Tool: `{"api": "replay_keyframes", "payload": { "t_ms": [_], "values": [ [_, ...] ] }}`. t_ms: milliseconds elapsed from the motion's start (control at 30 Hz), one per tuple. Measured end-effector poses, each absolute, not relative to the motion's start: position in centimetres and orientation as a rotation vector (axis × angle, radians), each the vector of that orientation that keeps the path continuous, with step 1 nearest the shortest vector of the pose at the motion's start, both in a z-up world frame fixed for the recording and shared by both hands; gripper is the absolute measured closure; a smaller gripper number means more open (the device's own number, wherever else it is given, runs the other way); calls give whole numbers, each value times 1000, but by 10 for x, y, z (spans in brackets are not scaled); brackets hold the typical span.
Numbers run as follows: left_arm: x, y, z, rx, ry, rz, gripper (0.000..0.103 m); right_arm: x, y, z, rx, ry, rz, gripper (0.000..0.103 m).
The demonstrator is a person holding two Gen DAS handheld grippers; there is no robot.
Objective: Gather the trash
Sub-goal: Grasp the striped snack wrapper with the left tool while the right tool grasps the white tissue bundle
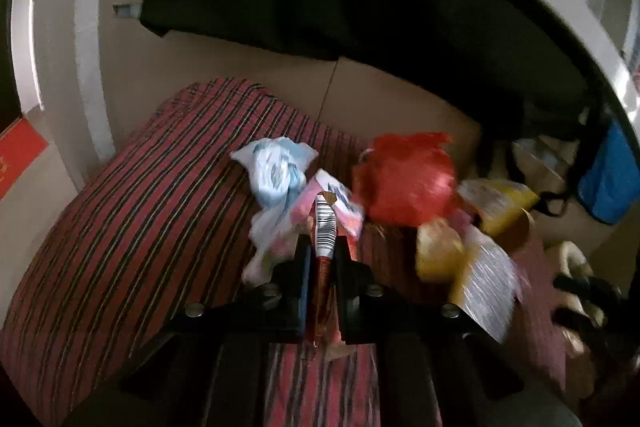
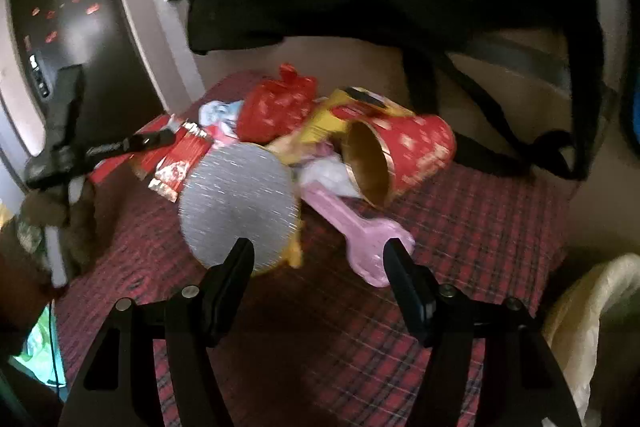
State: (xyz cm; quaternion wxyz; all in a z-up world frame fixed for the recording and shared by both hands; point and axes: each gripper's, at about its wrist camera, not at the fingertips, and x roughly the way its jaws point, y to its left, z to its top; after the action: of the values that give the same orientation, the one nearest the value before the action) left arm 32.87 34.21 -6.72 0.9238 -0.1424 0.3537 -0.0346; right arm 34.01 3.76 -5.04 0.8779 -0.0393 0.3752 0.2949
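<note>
The left hand-held gripper point(image 1: 325, 247) sits nearest the lens, its jaws pinched tight on a red wrapper point(image 1: 325, 227) with a barcode strip. The right hand-held gripper point(image 2: 319, 251) stands wide with nothing between its jaws. The striped red cloth point(image 1: 140, 219) carries the trash heap. At two o'clock from the right gripper a red paper tube point(image 2: 408, 151) lies on its side; a silver disc point(image 2: 238, 203) sits at eleven o'clock, touching its left finger. A red bag point(image 2: 276, 107) lies at twelve o'clock, a pink plastic piece point(image 2: 360, 239) at one.
</note>
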Motion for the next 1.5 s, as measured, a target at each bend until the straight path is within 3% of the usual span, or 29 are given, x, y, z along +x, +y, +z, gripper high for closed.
{"api": "replay_keyframes", "payload": {
  "t_ms": [400, 767, 900, 933, 967, 1100, 1500],
  "values": [
    [233, 399, -49, -410, 580, 125, 93, 362, 194, -9, -127, 669, 688, 39],
    [205, 438, -50, -460, 488, 219, 92, 437, 333, -58, -242, 737, 521, 46],
    [206, 445, -55, -480, 493, 230, 92, 452, 346, -74, -280, 783, 472, 55],
    [208, 445, -56, -481, 493, 233, 92, 454, 349, -74, -304, 775, 457, 61],
    [208, 446, -56, -483, 493, 234, 92, 454, 350, -74, -323, 766, 456, 73],
    [209, 448, -56, -485, 491, 232, 93, 443, 336, -60, -306, 725, 502, 82],
    [209, 391, -20, -446, 448, 131, 93, 377, 219, 18, -75, 636, 598, 84]
  ]
}}
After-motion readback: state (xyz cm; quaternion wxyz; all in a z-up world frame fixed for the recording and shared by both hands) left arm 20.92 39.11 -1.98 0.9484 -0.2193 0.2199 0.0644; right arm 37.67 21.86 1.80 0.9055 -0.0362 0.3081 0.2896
